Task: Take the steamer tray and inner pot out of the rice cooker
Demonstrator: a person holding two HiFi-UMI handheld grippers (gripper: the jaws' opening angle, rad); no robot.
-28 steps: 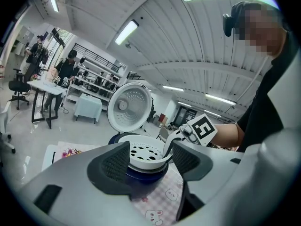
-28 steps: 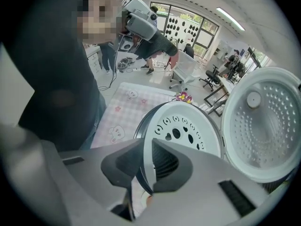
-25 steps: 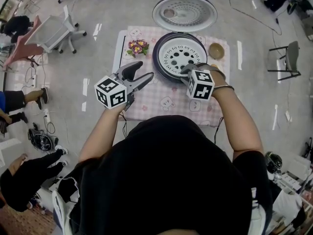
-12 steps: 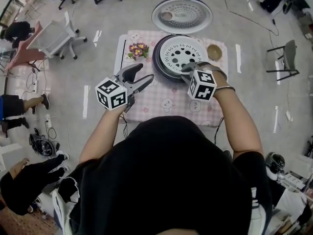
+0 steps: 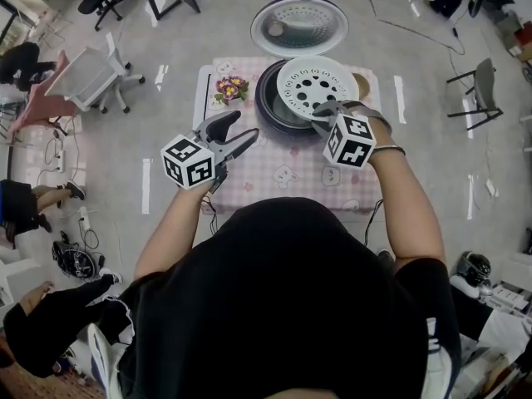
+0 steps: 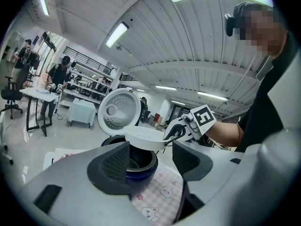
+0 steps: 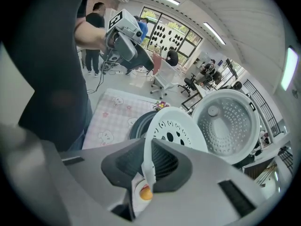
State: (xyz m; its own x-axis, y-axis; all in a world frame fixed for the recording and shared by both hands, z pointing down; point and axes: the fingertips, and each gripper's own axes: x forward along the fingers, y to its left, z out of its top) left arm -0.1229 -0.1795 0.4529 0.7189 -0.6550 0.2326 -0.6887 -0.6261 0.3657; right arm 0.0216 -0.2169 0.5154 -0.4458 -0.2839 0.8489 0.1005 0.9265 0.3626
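We hold the right gripper (image 5: 320, 110) clamped on the near rim of the tray (image 5: 318, 86); in the right gripper view its jaws (image 7: 148, 166) pinch the thin white rim edge-on. The tray, white with round holes, hangs tilted above the right side of the cooker (image 5: 268, 106), clear of its rim in the left gripper view. The pot (image 5: 281, 116) sits inside the cooker. The lid (image 5: 299, 25) stands open past the far edge of the table (image 5: 274, 177).

Our left gripper (image 5: 248, 125) hovers over the table's left edge with its jaws apart and nothing between them, pointing toward the cooker.

Each gripper carries a cube (image 5: 349, 142) with black-and-white square markers; we can read no lettering on them or on the cooker. The table's pink checked cloth is printed with small bear faces. Flowers (image 5: 232, 86) stand near the far left corner, and a bowl (image 5: 362, 84) sits near the far right corner, partly hidden by the tray.
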